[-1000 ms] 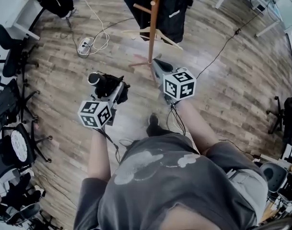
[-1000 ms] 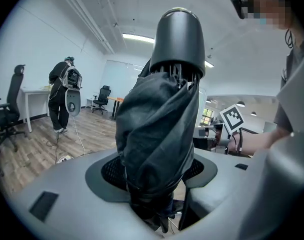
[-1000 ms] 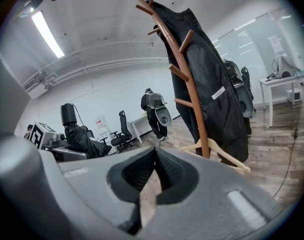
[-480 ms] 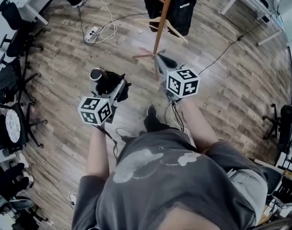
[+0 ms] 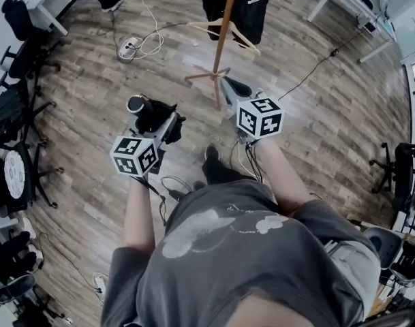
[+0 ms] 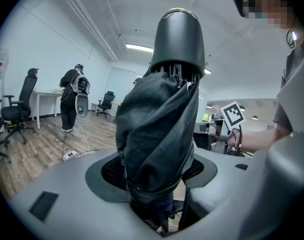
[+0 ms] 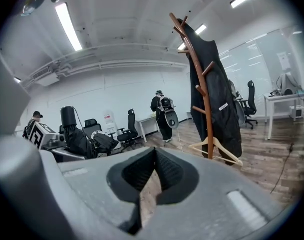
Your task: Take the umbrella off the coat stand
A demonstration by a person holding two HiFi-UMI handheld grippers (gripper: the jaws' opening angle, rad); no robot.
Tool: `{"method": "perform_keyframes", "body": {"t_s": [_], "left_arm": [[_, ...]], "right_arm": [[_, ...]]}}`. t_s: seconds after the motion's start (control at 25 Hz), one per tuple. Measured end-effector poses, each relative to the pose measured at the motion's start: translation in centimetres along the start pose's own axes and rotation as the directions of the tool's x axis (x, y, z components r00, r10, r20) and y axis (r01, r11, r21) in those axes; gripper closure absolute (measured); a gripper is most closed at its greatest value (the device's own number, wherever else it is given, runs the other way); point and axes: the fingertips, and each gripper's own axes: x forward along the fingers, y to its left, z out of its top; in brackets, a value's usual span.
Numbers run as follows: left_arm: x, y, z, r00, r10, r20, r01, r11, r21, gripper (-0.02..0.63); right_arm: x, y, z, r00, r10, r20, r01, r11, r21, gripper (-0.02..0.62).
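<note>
A folded black umbrella [image 5: 151, 114] with a rounded dark handle cap sticks up out of my left gripper [image 5: 163, 125]. In the left gripper view the umbrella [image 6: 159, 129] fills the middle, its bunched cloth pinched between the pads of the left gripper [image 6: 156, 184]. My right gripper [image 5: 229, 90] is shut with nothing in it, and its jaws meet in the right gripper view [image 7: 152, 156]. The wooden coat stand [image 5: 223, 33] rises just ahead of both grippers, apart from them. From the right gripper, the coat stand [image 7: 201, 89] is at the right and the umbrella [image 7: 74, 134] at the left.
A black coat [image 5: 238, 5] and a wooden hanger [image 5: 224, 29] hang on the stand. Office chairs [image 5: 13, 114] line the left side. A power strip with white cable [image 5: 131, 46] lies on the wood floor, and a dark cable [image 5: 316, 67] runs right. A person with a backpack [image 7: 162, 111] stands far off.
The coat stand's base has slid up the head view, a little farther from both grippers. The umbrella stays clamped in the left gripper; the right stays shut and empty.
</note>
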Motion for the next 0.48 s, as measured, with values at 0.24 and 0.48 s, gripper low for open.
{"method": "perform_keyframes", "body": {"t_s": [0.24, 0.48], "left_arm": [[-0.4, -2.1, -0.9, 0.999, -0.035, -0.009, 0.035, 0.999, -0.008, 0.327], [0.5, -4.9, -1.8, 0.996, -0.073, -0.041, 0.073, 0.997, 0.003, 0.327]], "right_arm": [[-2.3, 0.8, 0.5, 0.999, -0.015, 0.029, 0.016, 1.0, -0.007, 0.597], [-3.6, 0.6, 0.4, 1.0, 0.012, 0.026, -0.011, 1.0, -0.019, 0.597]]}}
